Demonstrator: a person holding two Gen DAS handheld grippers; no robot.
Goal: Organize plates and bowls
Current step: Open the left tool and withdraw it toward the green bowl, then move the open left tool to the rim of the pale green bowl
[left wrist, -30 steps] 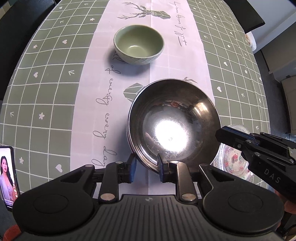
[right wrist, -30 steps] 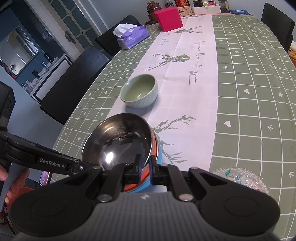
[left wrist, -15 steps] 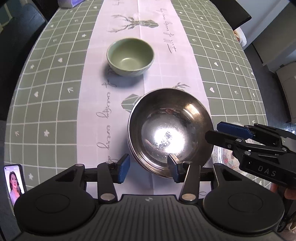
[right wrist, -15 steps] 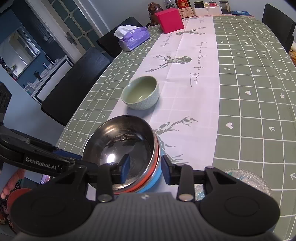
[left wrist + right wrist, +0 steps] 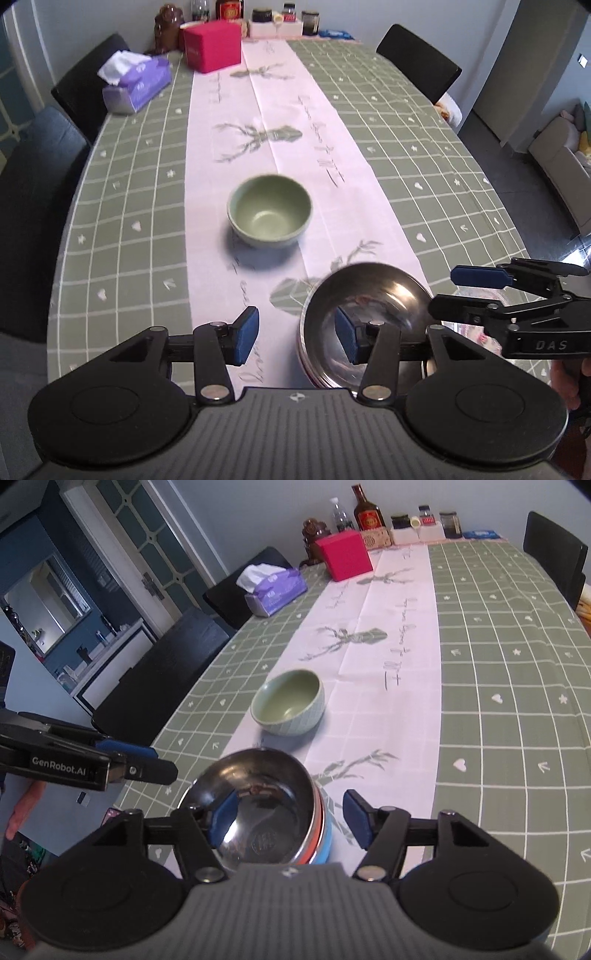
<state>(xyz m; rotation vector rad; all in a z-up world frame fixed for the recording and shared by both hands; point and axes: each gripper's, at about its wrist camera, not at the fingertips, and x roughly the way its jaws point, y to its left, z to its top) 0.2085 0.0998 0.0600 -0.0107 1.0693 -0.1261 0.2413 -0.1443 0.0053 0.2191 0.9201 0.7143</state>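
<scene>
Matte black handheld grippers with blue pads

The left gripper [image 5: 295, 334] and right gripper [image 5: 286, 819] share ribbed grey housings, round black discs, silver pivot screws and blue-padded fingers [image 5: 246, 334]; white lettering reads "GenRobot.AI" on one, "DAS" on the other.

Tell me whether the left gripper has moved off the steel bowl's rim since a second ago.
Yes. The left gripper, whose jaws have just been opening, has shifted left of the steel bowl; its left finger now hangs over the white runner, gripping nothing.
</scene>
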